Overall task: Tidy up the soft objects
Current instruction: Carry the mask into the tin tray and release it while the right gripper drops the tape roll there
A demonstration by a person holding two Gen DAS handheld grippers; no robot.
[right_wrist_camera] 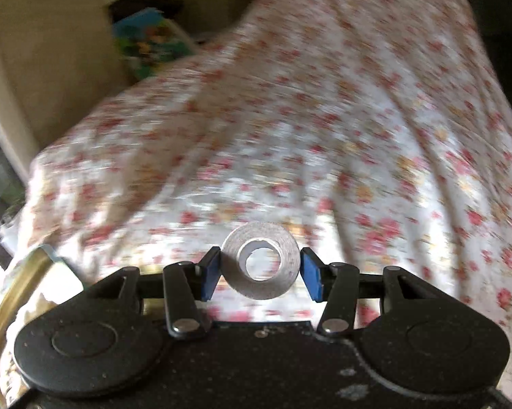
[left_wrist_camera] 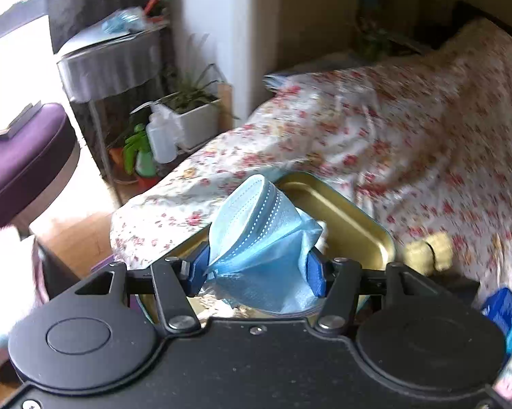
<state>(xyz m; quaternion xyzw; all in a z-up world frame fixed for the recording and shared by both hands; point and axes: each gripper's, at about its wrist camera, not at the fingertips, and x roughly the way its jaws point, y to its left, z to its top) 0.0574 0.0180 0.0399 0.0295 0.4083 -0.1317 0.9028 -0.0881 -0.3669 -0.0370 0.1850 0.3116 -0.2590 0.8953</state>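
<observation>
My left gripper (left_wrist_camera: 257, 267) is shut on a crumpled light-blue face mask (left_wrist_camera: 262, 238) and holds it above the near end of a gold metal tray (left_wrist_camera: 344, 221) that lies on the floral bedspread (left_wrist_camera: 409, 129). A small white item shows in the tray behind the mask. My right gripper (right_wrist_camera: 261, 272) is shut on a white roll of tape (right_wrist_camera: 261, 259), held upright over the floral bedspread (right_wrist_camera: 290, 119). The gold tray's rim (right_wrist_camera: 20, 283) shows at the lower left of the right wrist view.
A yellowish soft object (left_wrist_camera: 426, 248) lies on the bed right of the tray, and a blue packet (left_wrist_camera: 508, 313) at the far right. Left of the bed stand a purple stool (left_wrist_camera: 20, 156), a metal side table (left_wrist_camera: 112, 68), potted plants and bottles (left_wrist_camera: 160, 136). A colourful box (right_wrist_camera: 150, 41) sits by the wall.
</observation>
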